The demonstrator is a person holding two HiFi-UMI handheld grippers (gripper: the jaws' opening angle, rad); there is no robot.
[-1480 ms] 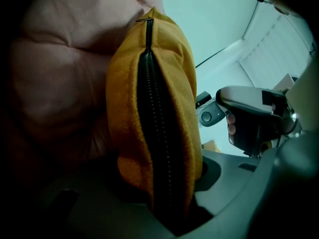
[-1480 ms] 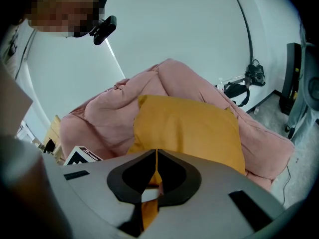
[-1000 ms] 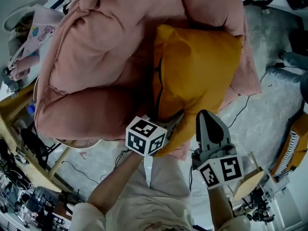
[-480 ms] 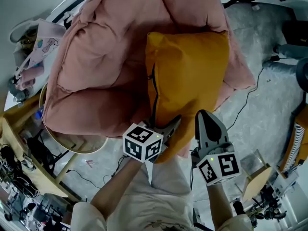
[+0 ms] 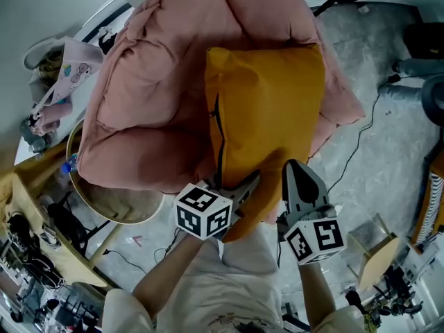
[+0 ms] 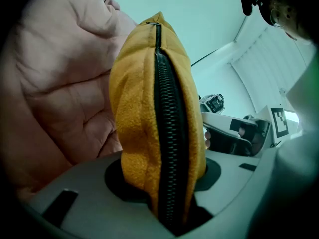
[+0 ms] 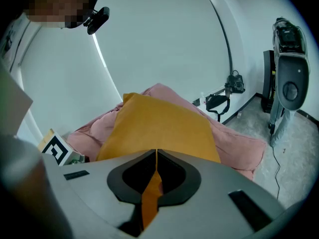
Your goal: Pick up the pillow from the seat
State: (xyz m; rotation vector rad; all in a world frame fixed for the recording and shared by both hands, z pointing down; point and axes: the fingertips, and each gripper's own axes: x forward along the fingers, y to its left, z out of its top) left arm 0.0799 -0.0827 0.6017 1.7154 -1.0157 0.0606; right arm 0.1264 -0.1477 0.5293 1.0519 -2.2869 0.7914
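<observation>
A mustard-yellow pillow [image 5: 267, 116] with a black zip along its left edge lies on the pink padded seat [image 5: 152, 103]. My left gripper [image 5: 244, 184] is shut on the pillow's near left corner. In the left gripper view the zip seam of the pillow [image 6: 144, 108] is pinched in that gripper [image 6: 167, 180]. My right gripper [image 5: 295, 171] is at the near right edge. In the right gripper view a fold of the pillow [image 7: 159, 126] is squeezed between the closed jaws of that gripper [image 7: 156, 158].
The seat rests on a round base [image 5: 118, 203] over a grey floor with cables [image 5: 361, 144]. A printed bag [image 5: 69, 71] and a cluttered wooden table [image 5: 28, 220] are at the left. A grey stand [image 7: 289, 78] rises at the right. The person's legs [image 5: 229, 276] are below.
Both grippers have kept their hold on the pillow's near edge. The seat and pillow sit a little further left and higher in the head view; the pillow looks straighter.
</observation>
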